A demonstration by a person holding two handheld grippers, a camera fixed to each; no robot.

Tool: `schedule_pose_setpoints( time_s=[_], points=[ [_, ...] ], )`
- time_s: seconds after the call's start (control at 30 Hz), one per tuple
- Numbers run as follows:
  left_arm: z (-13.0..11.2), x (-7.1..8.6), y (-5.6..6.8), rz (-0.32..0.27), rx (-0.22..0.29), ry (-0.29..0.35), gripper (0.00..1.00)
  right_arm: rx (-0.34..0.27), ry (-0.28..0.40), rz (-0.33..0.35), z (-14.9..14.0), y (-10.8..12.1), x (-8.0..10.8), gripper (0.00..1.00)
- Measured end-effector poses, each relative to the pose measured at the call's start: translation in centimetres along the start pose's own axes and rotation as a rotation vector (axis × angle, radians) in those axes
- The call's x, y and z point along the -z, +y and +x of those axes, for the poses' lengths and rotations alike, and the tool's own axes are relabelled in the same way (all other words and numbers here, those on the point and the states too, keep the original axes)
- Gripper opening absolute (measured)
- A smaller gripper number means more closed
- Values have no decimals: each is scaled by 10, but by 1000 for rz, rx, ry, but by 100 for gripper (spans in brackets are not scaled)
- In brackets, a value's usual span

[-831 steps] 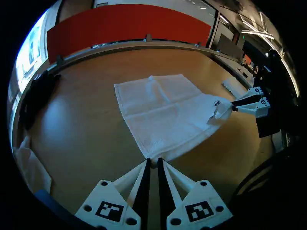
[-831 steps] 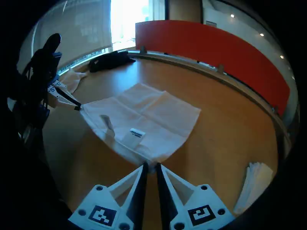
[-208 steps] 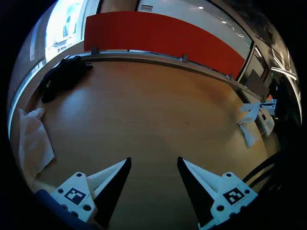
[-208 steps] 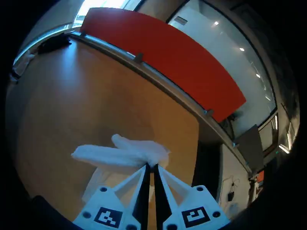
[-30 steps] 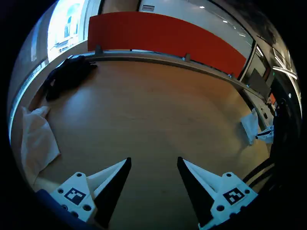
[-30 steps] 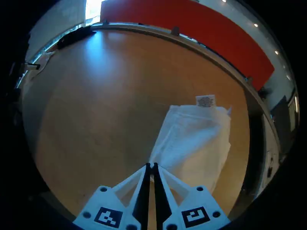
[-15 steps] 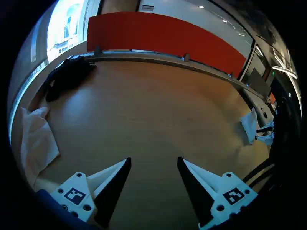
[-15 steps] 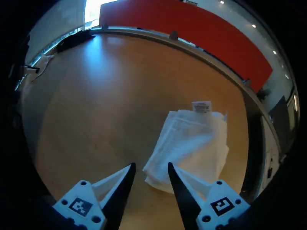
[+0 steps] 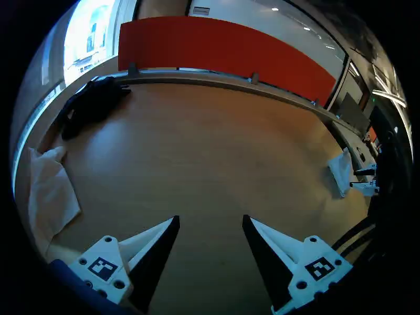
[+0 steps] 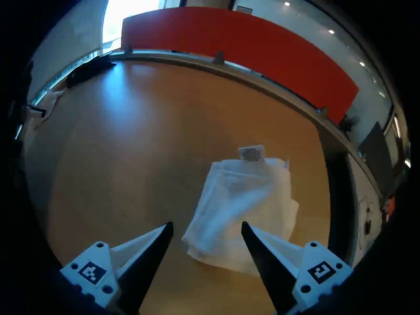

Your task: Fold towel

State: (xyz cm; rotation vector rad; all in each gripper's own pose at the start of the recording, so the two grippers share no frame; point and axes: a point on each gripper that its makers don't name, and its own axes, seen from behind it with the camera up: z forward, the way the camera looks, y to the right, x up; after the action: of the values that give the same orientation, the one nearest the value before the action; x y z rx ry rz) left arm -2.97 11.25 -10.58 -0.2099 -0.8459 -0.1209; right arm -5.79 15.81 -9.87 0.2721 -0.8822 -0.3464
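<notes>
A folded white towel (image 10: 244, 210) lies on the wooden table (image 10: 147, 147) with its label (image 10: 251, 153) at the far edge, just ahead of my right gripper (image 10: 206, 227). That gripper is open, its fingers on either side of the towel's near corner and off the cloth. In the left gripper view the same towel (image 9: 340, 170) lies at the table's far right, beside the right gripper (image 9: 364, 178). My left gripper (image 9: 210, 219) is open over bare wood (image 9: 210, 157).
A loose white cloth (image 9: 46, 189) lies at the table's left edge, and a black bundle (image 9: 89, 102) sits at the far left corner. A red panel (image 9: 220, 50) stands behind the table's raised back rim (image 9: 220, 80). Shelving and office furniture stand beyond the right edge.
My right gripper let go of the folded towel: it was shut on the near edge a second ago, then opened wide and drew back a little. The left gripper has not moved.
</notes>
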Motion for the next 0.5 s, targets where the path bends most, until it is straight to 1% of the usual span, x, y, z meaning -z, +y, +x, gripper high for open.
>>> schedule_pose_setpoints(
  time_s=[0.17,0.37,0.5],
  points=[
    [1,0,1,0,-1,0,88,-22,21,-33,4,7,0,100],
    [1,1,1,1,-3,1,88,-85,70,-75,20,18,-4,100],
    [1,1,1,2,-3,2,88,-133,112,-122,31,31,-7,100]
  ],
)
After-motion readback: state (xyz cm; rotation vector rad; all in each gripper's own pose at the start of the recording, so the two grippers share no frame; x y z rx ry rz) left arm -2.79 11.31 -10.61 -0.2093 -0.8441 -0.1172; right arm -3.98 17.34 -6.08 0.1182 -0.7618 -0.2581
